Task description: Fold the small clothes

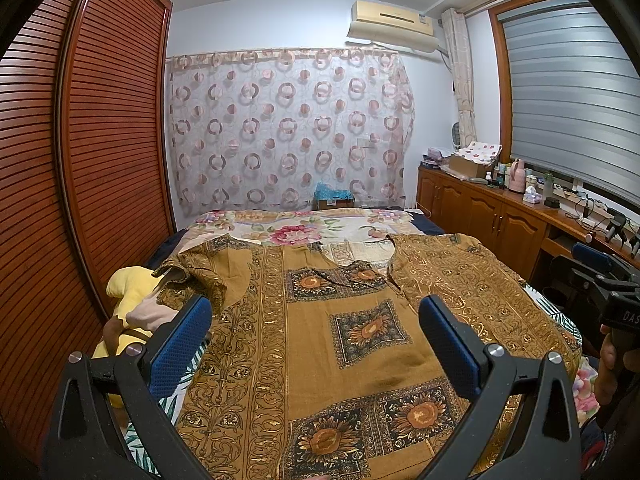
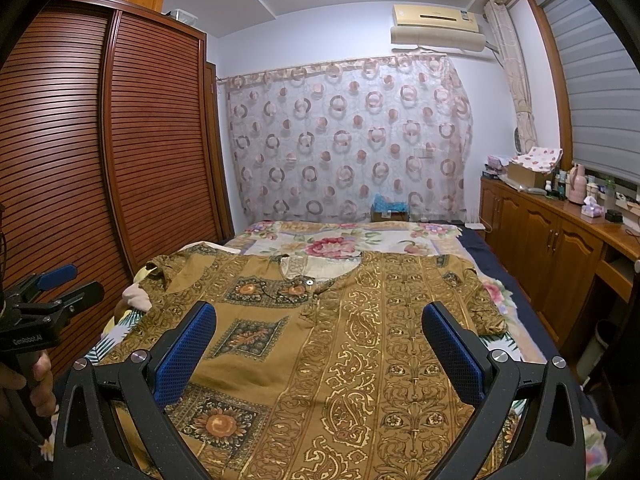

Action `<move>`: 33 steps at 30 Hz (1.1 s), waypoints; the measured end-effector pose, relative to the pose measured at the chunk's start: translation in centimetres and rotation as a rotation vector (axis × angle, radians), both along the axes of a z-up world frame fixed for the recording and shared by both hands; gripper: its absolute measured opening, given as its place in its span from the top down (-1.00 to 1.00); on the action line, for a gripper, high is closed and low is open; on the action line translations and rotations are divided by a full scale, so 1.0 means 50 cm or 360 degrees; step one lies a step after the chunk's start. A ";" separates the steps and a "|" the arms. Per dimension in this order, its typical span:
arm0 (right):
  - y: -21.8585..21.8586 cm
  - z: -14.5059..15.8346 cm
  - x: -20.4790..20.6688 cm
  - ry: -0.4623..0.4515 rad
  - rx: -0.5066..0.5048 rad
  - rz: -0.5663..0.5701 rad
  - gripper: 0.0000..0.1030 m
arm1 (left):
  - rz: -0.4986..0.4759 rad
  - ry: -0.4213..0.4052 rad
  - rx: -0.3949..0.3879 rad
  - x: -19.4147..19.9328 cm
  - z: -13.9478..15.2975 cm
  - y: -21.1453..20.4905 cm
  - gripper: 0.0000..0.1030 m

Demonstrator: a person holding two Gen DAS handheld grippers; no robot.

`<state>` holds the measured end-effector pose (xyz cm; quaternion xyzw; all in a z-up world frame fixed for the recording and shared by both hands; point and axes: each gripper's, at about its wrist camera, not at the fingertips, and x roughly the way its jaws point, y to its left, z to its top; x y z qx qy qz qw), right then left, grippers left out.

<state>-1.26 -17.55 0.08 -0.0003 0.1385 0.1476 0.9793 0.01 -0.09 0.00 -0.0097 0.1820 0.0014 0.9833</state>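
Observation:
A brown and gold patterned short-sleeved shirt [image 1: 320, 320] lies spread flat, front up, on the bed, collar at the far end; it also shows in the right wrist view [image 2: 340, 340]. My left gripper [image 1: 316, 320] is open and empty, held above the shirt's lower left half. My right gripper [image 2: 320, 328] is open and empty, above the shirt's lower right half. The right gripper also shows at the right edge of the left wrist view [image 1: 600, 276], and the left gripper at the left edge of the right wrist view [image 2: 52, 284].
The bed has a floral cover [image 1: 312, 228]. A yellow and pink bundle [image 1: 132, 304] lies at the bed's left edge by the slatted wardrobe [image 1: 100, 140]. A wooden cabinet [image 2: 552, 232] with bottles and boxes runs along the right. A patterned curtain [image 2: 348, 140] hangs behind.

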 end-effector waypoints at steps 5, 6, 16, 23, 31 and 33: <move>0.003 0.002 -0.001 -0.0001 0.0001 0.0002 -1.00 | 0.0000 0.0000 0.0002 0.000 0.000 0.000 -1.00; 0.003 0.002 0.000 0.0000 0.0002 0.0004 -1.00 | 0.0000 0.0001 0.0003 0.000 0.000 0.000 -1.00; 0.005 -0.001 0.011 0.0015 0.0005 0.0042 -1.00 | 0.0021 0.0033 -0.0005 0.009 -0.011 0.016 -1.00; 0.010 -0.013 0.031 0.0044 0.0005 0.0089 -1.00 | 0.0064 0.0068 -0.0041 0.040 -0.042 0.087 -1.00; 0.026 -0.033 0.072 0.0099 -0.0037 0.0207 -1.00 | 0.0082 0.0152 -0.0051 0.075 -0.068 0.165 -1.00; 0.033 -0.042 0.090 0.0127 -0.0059 0.0244 -1.00 | 0.0103 0.0182 -0.0036 0.088 -0.081 0.194 -1.00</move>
